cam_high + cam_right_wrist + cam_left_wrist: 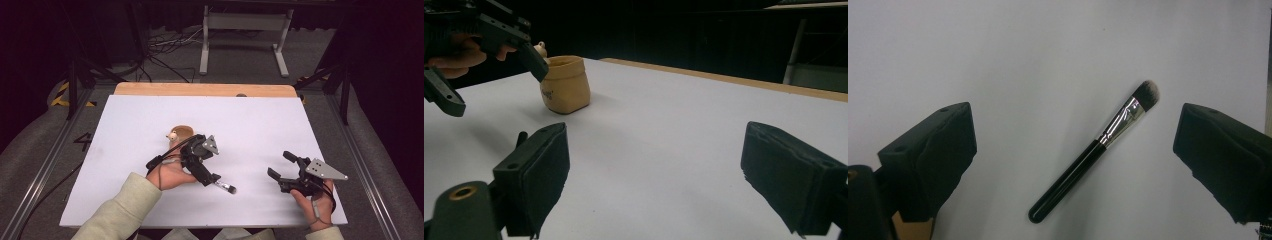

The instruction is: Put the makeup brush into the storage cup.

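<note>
— Where do we stand over the white table (130, 130)?

— Our left gripper (1073, 150), jaws wide and empty, hangs above the black-handled makeup brush (1094, 151), lying slantwise between them, bristles far. Our right gripper (287, 172), open and empty, sits well apart.

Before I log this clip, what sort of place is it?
Probably a lab or recording studio, not a home: a white table framed by metal rails, loose cables on grey carpet, dark curtains behind. A makeup brush and small tan pouch look like staged props.
</note>
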The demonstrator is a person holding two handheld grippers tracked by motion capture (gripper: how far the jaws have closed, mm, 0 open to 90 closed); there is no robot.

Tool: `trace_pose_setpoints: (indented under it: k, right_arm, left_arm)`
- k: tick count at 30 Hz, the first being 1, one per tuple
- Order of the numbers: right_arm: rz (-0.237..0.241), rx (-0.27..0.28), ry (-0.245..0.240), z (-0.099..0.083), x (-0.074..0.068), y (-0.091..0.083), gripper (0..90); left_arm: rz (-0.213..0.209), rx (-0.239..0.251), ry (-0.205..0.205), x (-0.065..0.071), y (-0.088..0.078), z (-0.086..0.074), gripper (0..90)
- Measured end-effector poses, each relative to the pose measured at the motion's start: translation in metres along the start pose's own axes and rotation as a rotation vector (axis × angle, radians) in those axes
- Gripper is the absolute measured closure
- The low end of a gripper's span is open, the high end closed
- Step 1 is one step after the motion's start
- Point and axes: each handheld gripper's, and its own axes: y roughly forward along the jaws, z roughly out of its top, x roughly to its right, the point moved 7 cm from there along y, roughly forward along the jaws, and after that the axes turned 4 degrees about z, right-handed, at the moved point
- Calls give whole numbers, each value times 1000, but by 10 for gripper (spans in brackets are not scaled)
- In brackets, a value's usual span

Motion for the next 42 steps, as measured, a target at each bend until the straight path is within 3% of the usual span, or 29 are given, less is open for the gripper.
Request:
trace_pose_setpoints:
  k: [11, 15, 24, 33, 42]
  right_arm:
    - [16, 2, 0, 1, -1, 2, 135]
    - [13, 5, 6, 1, 1, 0, 139]
    - [30, 3, 10, 0, 0, -3, 162]
    - [26, -1, 13, -2, -1, -6, 167]
    - [23, 9, 22, -2, -3, -10, 173]
  left_arm:
    - [-18, -87, 3, -5, 7, -2, 60]
    - [-18, -124, 48, -4, 10, -4, 66]
    - [-16, -187, 106, 2, 20, -6, 74]
    - [-20, -224, 134, 4, 30, -8, 103]
    - [-40, -263, 149, 7, 44, -13, 187]
